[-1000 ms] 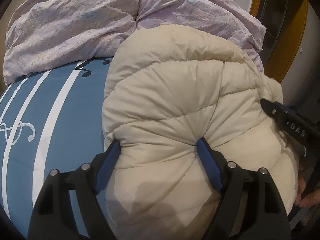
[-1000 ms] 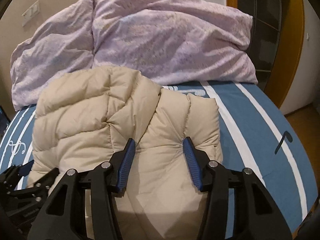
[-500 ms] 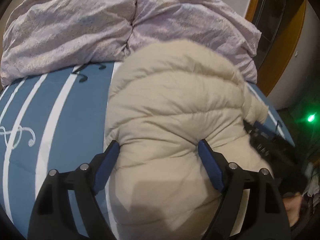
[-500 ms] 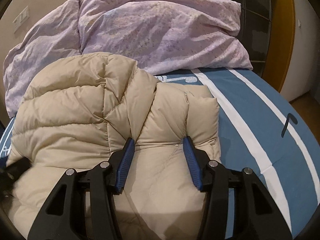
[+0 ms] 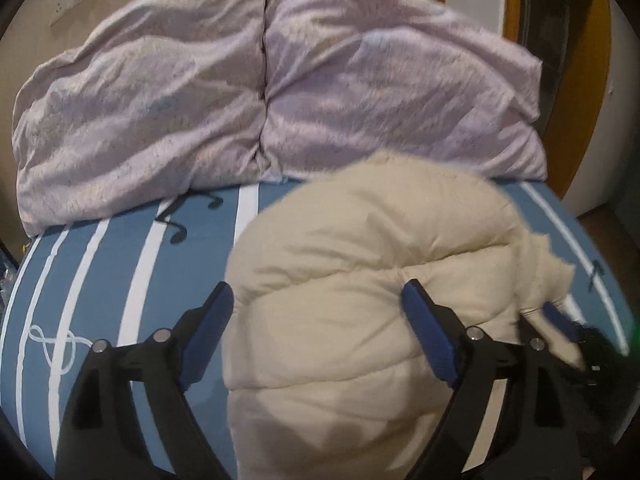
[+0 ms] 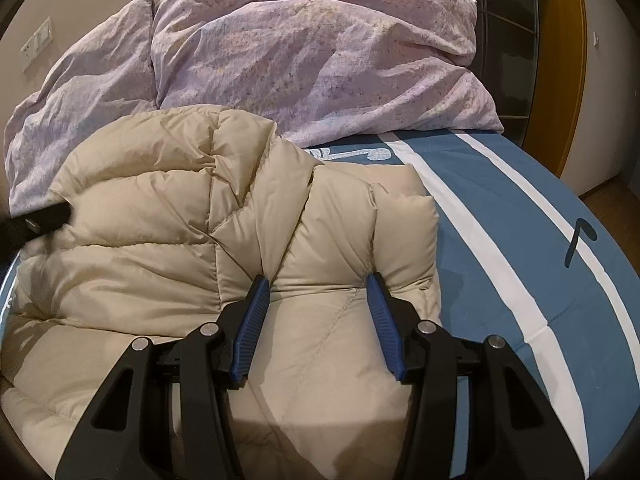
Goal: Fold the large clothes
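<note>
Left hand-held gripper (image 5: 318,316) is opening, its wide jaws straddling a bulge of the beige jacket (image 5: 360,280) with the left pad clear of the fabric. Right hand-held gripper (image 6: 318,304) pinches a puffy fold of the jacket's near edge between its pads. Beyond both lies the lilac duvet (image 6: 312,52). Bare striped bed (image 6: 520,240) lies open right of the right gripper and left of the left one.
</note>
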The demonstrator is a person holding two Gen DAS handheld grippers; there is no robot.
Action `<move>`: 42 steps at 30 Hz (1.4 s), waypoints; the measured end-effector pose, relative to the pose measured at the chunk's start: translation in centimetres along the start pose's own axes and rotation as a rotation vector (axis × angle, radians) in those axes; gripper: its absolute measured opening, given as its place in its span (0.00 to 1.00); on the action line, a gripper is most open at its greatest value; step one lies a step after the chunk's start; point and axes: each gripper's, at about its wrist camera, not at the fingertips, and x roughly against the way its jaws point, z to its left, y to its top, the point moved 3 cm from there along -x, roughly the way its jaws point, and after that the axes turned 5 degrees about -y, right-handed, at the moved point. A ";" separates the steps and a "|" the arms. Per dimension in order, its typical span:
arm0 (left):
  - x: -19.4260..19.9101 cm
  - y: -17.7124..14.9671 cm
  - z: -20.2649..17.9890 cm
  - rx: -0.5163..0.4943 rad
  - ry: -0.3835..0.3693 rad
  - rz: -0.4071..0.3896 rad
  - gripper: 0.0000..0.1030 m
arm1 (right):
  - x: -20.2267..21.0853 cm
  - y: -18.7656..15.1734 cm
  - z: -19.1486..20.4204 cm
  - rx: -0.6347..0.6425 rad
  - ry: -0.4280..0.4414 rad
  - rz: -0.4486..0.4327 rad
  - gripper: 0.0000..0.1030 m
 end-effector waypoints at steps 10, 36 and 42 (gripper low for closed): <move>-2.7 -1.9 0.0 -0.040 0.080 -0.048 0.93 | 0.2 0.1 0.0 -0.001 -0.005 -0.009 0.53; -4.7 -2.7 0.1 -0.027 0.116 -0.029 0.98 | -0.3 0.5 0.2 0.017 -0.025 0.019 0.54; -4.8 -2.8 0.2 -0.026 0.112 -0.022 0.98 | -0.3 0.5 0.2 0.017 -0.026 0.019 0.54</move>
